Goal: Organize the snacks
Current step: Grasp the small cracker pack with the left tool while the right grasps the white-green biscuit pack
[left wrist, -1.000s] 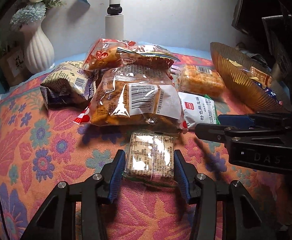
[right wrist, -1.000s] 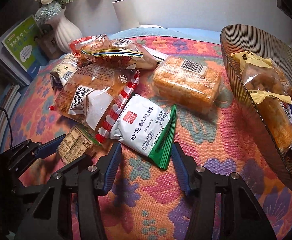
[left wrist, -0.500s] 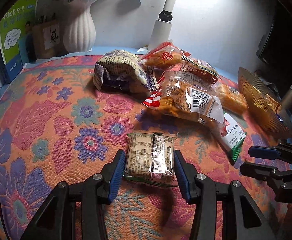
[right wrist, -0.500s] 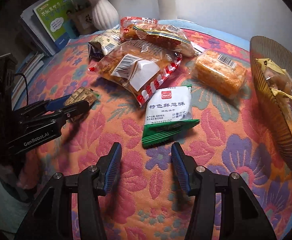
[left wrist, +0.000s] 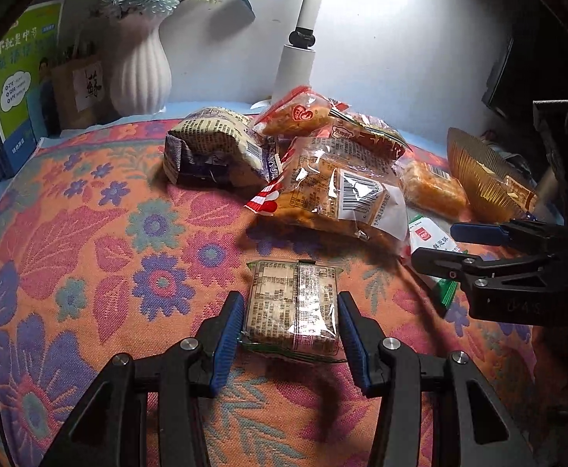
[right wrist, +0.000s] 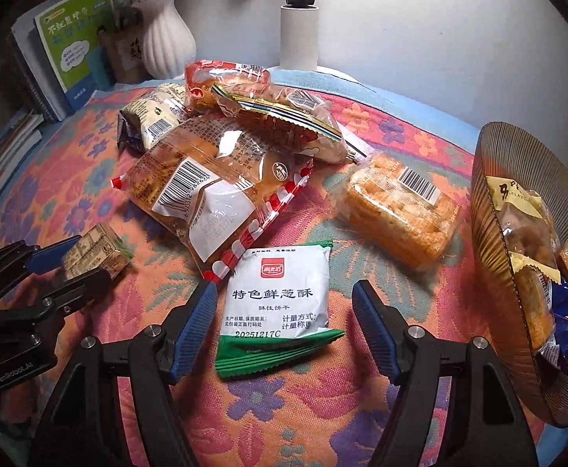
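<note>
My left gripper [left wrist: 291, 321] is shut on a small square biscuit pack [left wrist: 293, 305] with printed text, held just above the flowered cloth; the pack also shows in the right wrist view [right wrist: 97, 255]. My right gripper [right wrist: 284, 311] is open, its fingers on either side of a white and green cracker packet [right wrist: 278, 305] that lies flat on the cloth. A pile of bread and cake packs [right wrist: 221, 163] lies behind. A ribbed brown basket [right wrist: 517, 272] at the right holds several snack packs.
An orange cake pack [right wrist: 400, 210] lies between the pile and the basket. A white vase [left wrist: 139, 74], a lamp post [left wrist: 297, 66] and books [left wrist: 23, 89] stand at the back. The cloth [left wrist: 89, 257] is bare at the left.
My right gripper has moved forward and now straddles the white and green packet, with jaws wider apart. My left gripper still holds the biscuit pack and has turned slightly toward the pile.
</note>
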{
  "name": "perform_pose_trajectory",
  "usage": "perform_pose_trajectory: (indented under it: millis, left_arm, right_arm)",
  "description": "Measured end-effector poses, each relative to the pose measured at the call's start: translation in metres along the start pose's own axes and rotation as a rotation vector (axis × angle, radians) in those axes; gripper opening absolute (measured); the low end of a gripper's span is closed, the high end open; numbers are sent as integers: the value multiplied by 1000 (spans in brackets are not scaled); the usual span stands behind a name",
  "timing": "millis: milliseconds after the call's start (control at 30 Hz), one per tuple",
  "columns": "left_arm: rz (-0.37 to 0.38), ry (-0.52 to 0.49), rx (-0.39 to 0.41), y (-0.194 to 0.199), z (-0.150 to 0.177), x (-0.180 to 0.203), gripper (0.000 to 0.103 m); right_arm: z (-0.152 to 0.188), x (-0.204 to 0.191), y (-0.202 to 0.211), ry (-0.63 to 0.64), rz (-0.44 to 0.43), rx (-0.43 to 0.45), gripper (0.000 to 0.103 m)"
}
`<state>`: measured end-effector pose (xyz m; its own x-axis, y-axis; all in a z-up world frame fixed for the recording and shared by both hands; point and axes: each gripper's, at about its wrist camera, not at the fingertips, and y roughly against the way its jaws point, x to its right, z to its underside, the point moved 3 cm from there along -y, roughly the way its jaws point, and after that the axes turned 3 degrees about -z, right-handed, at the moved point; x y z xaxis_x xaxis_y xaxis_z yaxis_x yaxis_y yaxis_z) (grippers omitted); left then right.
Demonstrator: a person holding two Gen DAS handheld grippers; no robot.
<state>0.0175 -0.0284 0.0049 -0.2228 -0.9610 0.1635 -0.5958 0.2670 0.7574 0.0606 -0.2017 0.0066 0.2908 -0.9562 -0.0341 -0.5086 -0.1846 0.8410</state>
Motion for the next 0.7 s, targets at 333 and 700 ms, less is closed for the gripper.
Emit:
perform_pose_trajectory:
  millis: [333,700]
  left_arm:
    - [22,12,16,4,0,-2,47]
    - [34,23,13,4,-2,-4,47]
  right_arm:
    - [6,-18,-9,108,19,-15,73]
    - [17,-6,-3,113,36,27,49]
